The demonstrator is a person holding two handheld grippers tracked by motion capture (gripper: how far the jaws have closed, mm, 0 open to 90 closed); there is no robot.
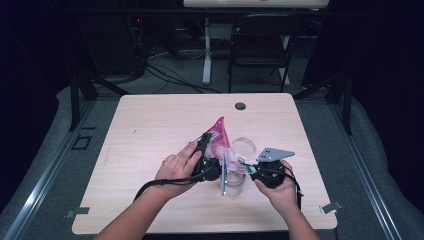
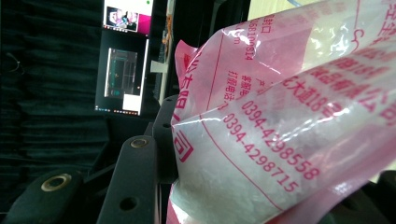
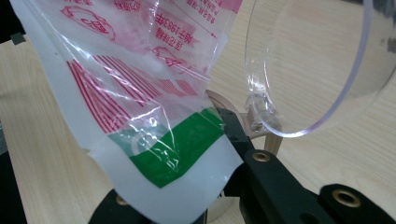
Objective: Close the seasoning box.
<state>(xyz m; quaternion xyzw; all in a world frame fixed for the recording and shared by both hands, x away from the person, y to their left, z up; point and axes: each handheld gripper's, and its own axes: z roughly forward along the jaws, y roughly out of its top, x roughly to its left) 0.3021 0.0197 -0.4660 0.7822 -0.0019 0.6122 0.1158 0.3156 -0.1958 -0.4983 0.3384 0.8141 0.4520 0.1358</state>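
Observation:
A pink and white printed plastic bag (image 1: 218,132) is held up over the middle of the table between both grippers. My left gripper (image 1: 204,142) is shut on the bag's left side. In the left gripper view the bag (image 2: 289,126) lies against the black left jaw, and the other jaw is mostly hidden. My right gripper (image 1: 248,169) is shut on the bag's lower corner with the green band (image 3: 182,149). A clear round jar (image 1: 232,184) stands just below the bag, its clear hinged lid (image 3: 308,70) tipped open beside the right gripper.
The light wooden table (image 1: 150,125) has a round cable hole (image 1: 240,106) near its far edge. Beyond the table stand a black folding chair (image 1: 260,45) and a white desk leg (image 1: 206,50), with cables on the floor. Dark curtains hang at both sides.

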